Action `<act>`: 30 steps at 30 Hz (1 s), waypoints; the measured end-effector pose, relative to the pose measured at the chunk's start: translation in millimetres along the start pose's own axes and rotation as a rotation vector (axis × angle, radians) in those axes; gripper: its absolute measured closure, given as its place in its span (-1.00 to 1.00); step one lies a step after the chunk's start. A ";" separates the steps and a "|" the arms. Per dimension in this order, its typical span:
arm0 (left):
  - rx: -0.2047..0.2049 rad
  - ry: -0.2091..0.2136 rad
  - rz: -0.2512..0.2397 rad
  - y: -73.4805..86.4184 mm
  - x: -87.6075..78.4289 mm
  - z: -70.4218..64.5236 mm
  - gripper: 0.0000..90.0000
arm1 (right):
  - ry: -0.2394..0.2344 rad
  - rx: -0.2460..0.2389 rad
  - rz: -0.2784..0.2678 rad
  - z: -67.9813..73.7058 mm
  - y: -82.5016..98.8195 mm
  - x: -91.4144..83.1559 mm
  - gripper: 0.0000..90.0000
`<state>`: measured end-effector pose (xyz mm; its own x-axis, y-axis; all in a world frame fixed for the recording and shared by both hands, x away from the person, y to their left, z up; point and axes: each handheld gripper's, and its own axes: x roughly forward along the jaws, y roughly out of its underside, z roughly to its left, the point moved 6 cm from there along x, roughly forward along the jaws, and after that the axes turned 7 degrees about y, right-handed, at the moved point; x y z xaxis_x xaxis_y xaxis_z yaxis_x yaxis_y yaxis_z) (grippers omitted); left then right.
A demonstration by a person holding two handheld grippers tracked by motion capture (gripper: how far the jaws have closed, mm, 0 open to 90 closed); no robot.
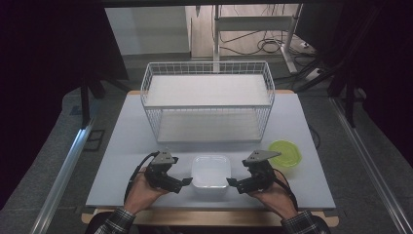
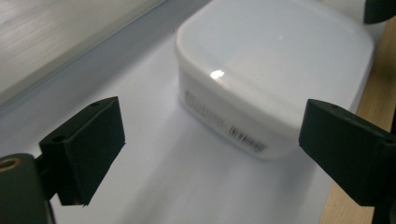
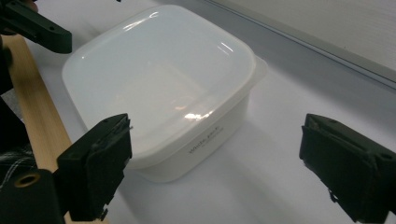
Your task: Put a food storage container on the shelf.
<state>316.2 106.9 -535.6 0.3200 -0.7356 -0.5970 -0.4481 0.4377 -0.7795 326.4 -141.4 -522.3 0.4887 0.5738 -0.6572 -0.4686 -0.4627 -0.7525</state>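
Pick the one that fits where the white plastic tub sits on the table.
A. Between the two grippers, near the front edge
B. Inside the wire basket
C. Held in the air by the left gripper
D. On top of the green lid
A: the white tub rests on the table between the left gripper and the right gripper, both open, in front of the wire basket.

Dim surroundings, soft overhead glare, slight blur.
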 end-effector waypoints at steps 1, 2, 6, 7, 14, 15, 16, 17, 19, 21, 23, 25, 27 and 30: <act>0.002 0.005 -0.002 -2.1 1.1 -0.4 -0.82 | -0.002 0.001 -0.004 0.3 -1.2 0.3 -0.75; 0.004 0.008 -0.002 -3.9 2.6 -0.5 -0.81 | -0.006 0.005 -0.005 0.7 -2.3 0.6 -0.74; -0.014 0.047 0.002 -7.2 10.8 -0.6 -0.83 | -0.024 0.018 -0.001 3.0 -6.5 6.0 -0.73; -0.023 0.059 0.002 -7.4 12.7 -0.4 -0.83 | -0.035 0.028 0.006 4.5 -7.4 10.3 -0.73; -0.052 0.139 0.012 -7.6 21.8 -3.8 -0.81 | -0.073 0.052 0.039 7.0 -6.8 19.6 -0.68; -0.048 0.151 0.015 -8.0 23.0 -5.5 -0.81 | -0.085 0.056 0.043 7.6 -7.0 19.9 -0.66; -0.049 0.160 0.017 -8.1 24.0 -7.1 -0.81 | -0.099 0.064 0.050 8.8 -6.9 20.5 -0.64; -0.048 0.176 0.021 -8.1 25.5 -9.5 -0.81 | -0.109 0.070 0.053 9.7 -6.8 20.9 -0.61; -0.053 0.194 0.034 -7.3 27.8 -13.1 -0.80 | -0.144 0.083 0.061 12.9 -6.3 21.9 -0.56; -0.054 0.186 0.038 -6.8 27.9 -14.7 -0.85 | -0.151 0.089 0.072 15.2 -6.0 21.7 -0.50; -0.057 0.170 0.046 -6.4 25.8 -16.5 -0.83 | -0.142 0.096 0.075 15.8 -6.5 18.1 -0.36; -0.067 0.159 0.050 -6.4 22.1 -17.1 -0.74 | -0.137 0.110 0.068 14.2 -7.2 13.9 -0.17; -0.098 0.150 0.042 -6.7 17.2 -17.4 -0.57 | -0.140 0.138 0.060 12.3 -7.8 10.3 0.02; -0.148 0.133 0.038 -6.9 9.6 -18.3 -0.30 | -0.152 0.208 0.051 9.6 -8.5 3.9 0.30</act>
<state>307.0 87.3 -532.5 0.1920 -0.7858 -0.5879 -0.5785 0.3934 -0.7146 325.2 -128.8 -518.1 0.3513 0.6557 -0.6683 -0.6385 -0.3542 -0.6832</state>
